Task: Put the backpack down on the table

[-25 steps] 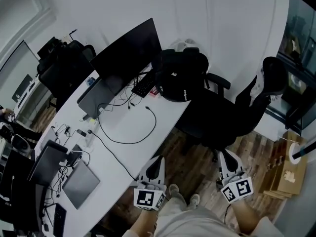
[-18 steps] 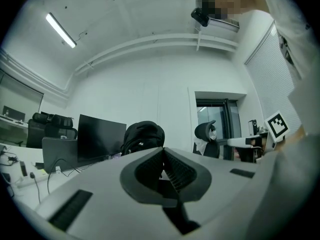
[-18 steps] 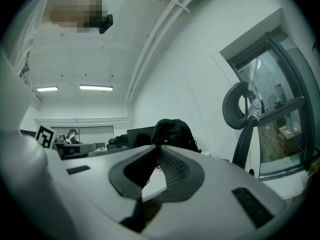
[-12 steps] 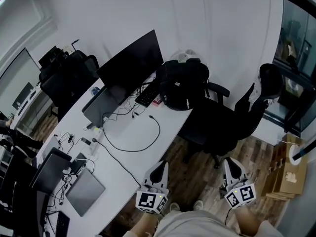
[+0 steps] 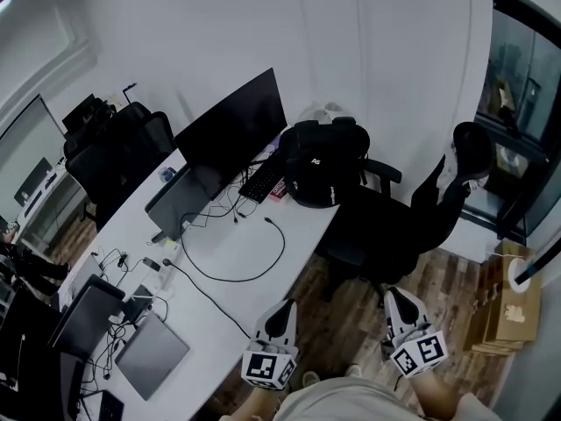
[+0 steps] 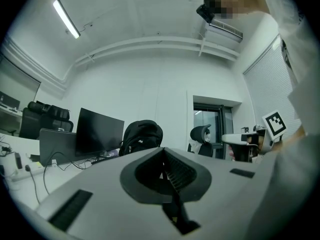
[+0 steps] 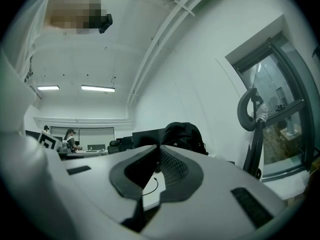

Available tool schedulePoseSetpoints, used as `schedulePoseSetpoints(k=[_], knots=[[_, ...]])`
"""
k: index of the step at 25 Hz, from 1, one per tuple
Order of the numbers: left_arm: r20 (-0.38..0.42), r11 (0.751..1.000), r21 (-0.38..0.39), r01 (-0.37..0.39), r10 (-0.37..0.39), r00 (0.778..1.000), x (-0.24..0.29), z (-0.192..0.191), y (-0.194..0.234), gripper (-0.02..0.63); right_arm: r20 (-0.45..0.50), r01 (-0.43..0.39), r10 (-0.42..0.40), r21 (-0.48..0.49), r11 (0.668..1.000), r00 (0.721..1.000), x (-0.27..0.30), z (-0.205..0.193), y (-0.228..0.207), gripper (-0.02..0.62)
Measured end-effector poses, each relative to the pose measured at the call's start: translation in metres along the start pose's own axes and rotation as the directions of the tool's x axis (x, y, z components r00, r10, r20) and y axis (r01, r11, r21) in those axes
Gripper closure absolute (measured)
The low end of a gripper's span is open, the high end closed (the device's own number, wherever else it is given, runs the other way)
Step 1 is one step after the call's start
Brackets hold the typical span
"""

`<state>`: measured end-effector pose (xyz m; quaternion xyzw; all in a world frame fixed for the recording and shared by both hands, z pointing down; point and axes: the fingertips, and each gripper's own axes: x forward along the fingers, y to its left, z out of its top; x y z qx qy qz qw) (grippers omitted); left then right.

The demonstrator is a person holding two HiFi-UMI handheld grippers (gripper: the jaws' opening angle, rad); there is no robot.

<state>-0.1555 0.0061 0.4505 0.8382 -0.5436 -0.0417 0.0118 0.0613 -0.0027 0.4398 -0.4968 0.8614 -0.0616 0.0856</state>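
Note:
The black backpack (image 5: pixel 320 172) stands upright on the far end of the white table (image 5: pixel 237 274), next to the monitor. It also shows far ahead in the left gripper view (image 6: pixel 142 135) and in the right gripper view (image 7: pixel 183 133). Both grippers hang low near the person, well away from it and above the wooden floor. My left gripper (image 5: pixel 282 310) (image 6: pixel 163 151) is shut and empty. My right gripper (image 5: pixel 392 296) (image 7: pixel 160 149) is closing, with a narrow gap between its jaws and nothing in them.
A black office chair (image 5: pixel 386 226) stands between me and the backpack's end of the table. On the table are a monitor (image 5: pixel 232 121), a keyboard (image 5: pixel 260 178), laptops (image 5: pixel 151 353), and loose cables (image 5: pixel 263 266). A cardboard box (image 5: pixel 510 303) sits at the right.
The backpack stays put on the table. Both grippers have drifted a little, the right one towards the left, and the head camera has shifted its aim.

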Motion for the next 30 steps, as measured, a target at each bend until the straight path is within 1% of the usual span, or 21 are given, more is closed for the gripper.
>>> schedulePoseSetpoints(k=[7,12,30], knots=[[0.031,0.999,0.011,0.035,-0.035,0.999,0.0,0.008,-0.005,0.597,-0.009,-0.002,0.002,-0.003,1.0,1.0,-0.005,-0.003,0.017,0.578],[0.023,0.999,0.007,0.037,-0.037,0.999,-0.001,0.005,-0.004,0.597,-0.015,-0.004,0.004,-0.013,1.0,1.0,-0.009,-0.005,0.025,0.58],[-0.004,0.999,0.014,0.04,-0.04,0.999,0.005,0.003,-0.012,0.597,-0.022,0.019,-0.019,-0.015,1.0,1.0,-0.015,-0.004,0.01,0.58]])
